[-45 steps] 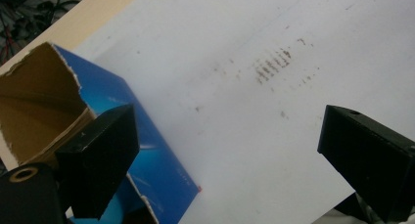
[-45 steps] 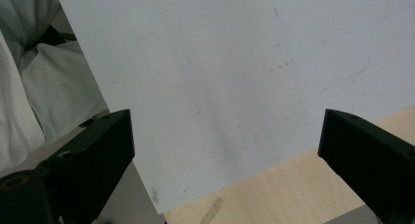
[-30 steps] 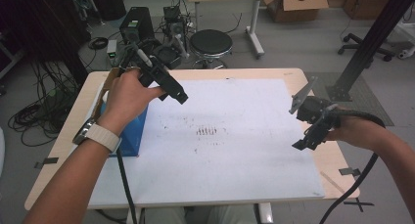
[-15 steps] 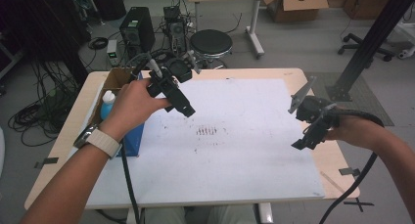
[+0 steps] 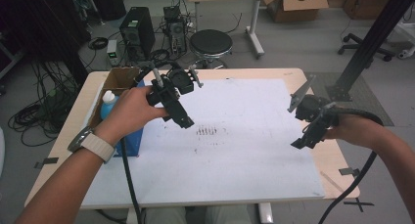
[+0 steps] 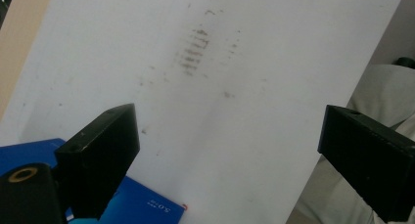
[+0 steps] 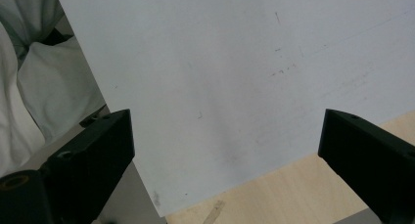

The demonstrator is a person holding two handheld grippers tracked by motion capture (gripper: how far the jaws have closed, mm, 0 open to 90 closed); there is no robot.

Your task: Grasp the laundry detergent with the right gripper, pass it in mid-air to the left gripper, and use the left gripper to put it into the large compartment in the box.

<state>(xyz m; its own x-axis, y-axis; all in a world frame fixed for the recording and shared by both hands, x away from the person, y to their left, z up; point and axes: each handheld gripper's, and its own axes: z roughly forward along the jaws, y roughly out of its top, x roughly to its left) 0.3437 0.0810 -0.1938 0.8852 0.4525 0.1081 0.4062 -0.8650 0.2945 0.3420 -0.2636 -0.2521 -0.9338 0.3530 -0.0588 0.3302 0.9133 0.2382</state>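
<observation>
Left gripper [image 5: 183, 120] hangs above the white sheet [image 5: 235, 150] on the surface, jaws spread wide, holding nothing. Just beside it at the left edge: blue box [image 5: 132, 136], with a white bottle [image 5: 108, 102] behind it. Right gripper [image 5: 299, 144] hovers over the sheet's right edge, jaws likewise spread, empty.

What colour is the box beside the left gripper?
Blue: the box sits at the white mat's left edge, clearest in the high view.

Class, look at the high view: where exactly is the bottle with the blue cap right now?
The bottle stands at the table's left edge, between the cardboard box and the blue box, just left of the left gripper.
</observation>
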